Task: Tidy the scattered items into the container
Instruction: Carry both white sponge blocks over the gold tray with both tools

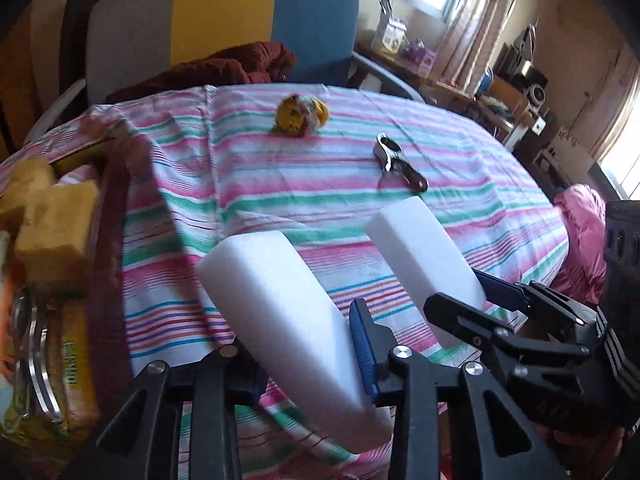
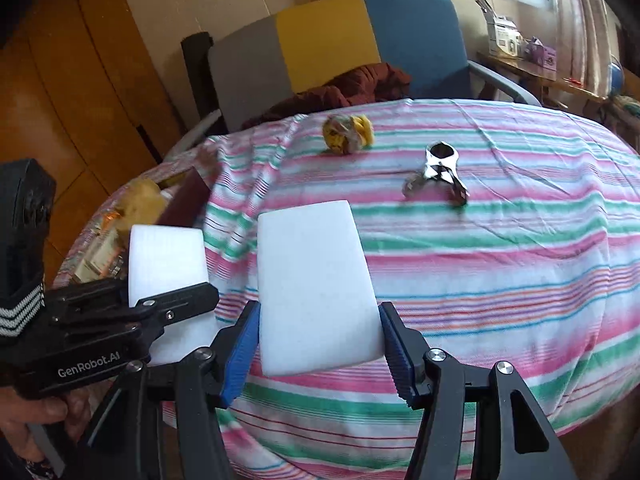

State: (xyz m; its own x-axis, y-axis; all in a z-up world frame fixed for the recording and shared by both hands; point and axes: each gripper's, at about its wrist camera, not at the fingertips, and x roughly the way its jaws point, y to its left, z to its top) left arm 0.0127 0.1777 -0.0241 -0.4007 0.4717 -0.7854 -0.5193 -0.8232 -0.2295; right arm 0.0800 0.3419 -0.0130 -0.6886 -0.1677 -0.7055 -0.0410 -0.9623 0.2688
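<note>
Two black two-finger grippers with blue ribbed pads are counted, the left gripper (image 2: 166,280) and the right gripper (image 2: 318,336); two white rectangular foam blocks are seen, one foam block (image 1: 280,300) in the left and one foam block (image 2: 316,284) in the right; one yellow crumpled wrapper ball (image 1: 302,115) and one silver-and-black metal clip tool (image 1: 398,162) are counted on the one striped pink, green and white tablecloth (image 2: 500,272); one dark red container (image 1: 116,208) is seen, with at least two yellow sponge blocks (image 1: 54,236) inside; one grey, yellow and blue chair (image 2: 332,36) is counted.
</note>
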